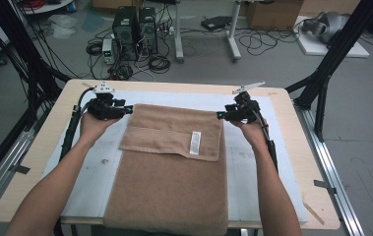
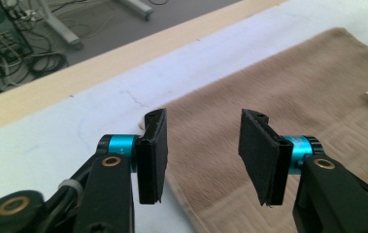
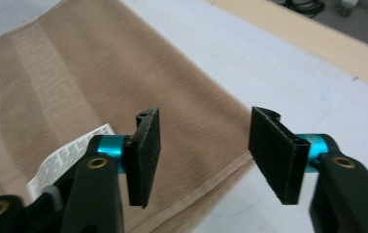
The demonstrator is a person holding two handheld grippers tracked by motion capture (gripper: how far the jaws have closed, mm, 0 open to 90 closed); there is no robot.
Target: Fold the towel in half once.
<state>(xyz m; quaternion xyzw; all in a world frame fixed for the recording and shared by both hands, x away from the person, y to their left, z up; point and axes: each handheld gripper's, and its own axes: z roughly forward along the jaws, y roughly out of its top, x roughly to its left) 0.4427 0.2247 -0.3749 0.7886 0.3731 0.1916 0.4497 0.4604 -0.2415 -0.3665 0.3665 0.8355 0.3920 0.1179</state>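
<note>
Brown towel [image 1: 174, 167] flat on table [image 1: 282, 105]

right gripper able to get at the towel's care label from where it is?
Probably yes. The right gripper is open beside the towel, and the care label lies exposed on the folded flap, nothing between.

- A lab or workshop: black computer towers [image 1: 135, 32] stand on the bare grey floor [image 1: 272, 69] amid tangled cables [image 1: 154, 61].
- Cardboard boxes [image 1: 272, 14] and black rig struts [image 1: 329, 64] flank the wooden surface [image 1: 36, 147].
</note>
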